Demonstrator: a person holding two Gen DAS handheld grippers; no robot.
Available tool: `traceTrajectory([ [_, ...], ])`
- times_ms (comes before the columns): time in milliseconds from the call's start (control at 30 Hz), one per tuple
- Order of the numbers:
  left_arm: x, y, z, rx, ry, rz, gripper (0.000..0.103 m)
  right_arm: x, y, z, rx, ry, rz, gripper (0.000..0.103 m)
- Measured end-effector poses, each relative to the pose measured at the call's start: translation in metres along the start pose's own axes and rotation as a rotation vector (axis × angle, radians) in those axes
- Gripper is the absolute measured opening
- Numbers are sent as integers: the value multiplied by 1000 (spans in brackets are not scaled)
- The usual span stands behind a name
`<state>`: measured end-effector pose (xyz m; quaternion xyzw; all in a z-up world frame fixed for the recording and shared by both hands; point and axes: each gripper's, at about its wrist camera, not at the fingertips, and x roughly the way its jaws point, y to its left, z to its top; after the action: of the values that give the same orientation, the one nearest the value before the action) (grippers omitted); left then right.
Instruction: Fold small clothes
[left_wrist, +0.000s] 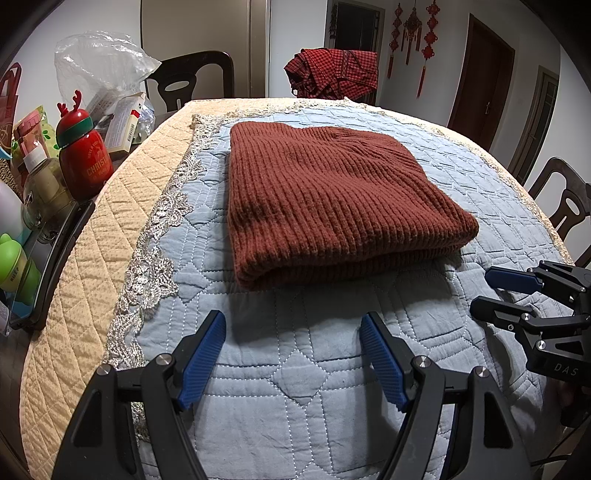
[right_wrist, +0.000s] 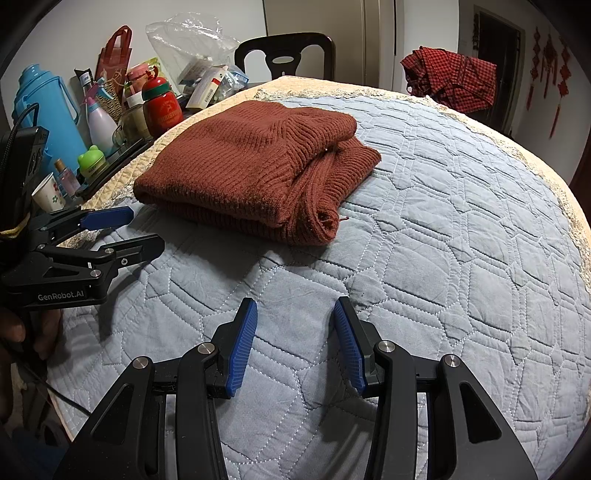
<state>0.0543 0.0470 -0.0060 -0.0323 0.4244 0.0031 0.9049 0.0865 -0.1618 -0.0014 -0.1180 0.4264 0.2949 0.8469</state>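
The rust-brown knitted sweater (left_wrist: 325, 199) lies folded into a thick rectangle on the pale blue quilted cover (left_wrist: 295, 369), toward its far left side. The left gripper (left_wrist: 291, 332) hovers just short of the sweater's near edge, jaws spread wide with nothing between them. The right gripper (right_wrist: 295, 317), near the sweater's right corner, stands partly parted and empty too. A loose end, perhaps a cuff (right_wrist: 327, 221), pokes from the sweater's right fold.
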Motion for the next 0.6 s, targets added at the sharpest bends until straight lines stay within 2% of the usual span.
traceTrajectory([
  [600,0,2,1,-12,5,-20,80,0,0,0,0,0,0,44],
])
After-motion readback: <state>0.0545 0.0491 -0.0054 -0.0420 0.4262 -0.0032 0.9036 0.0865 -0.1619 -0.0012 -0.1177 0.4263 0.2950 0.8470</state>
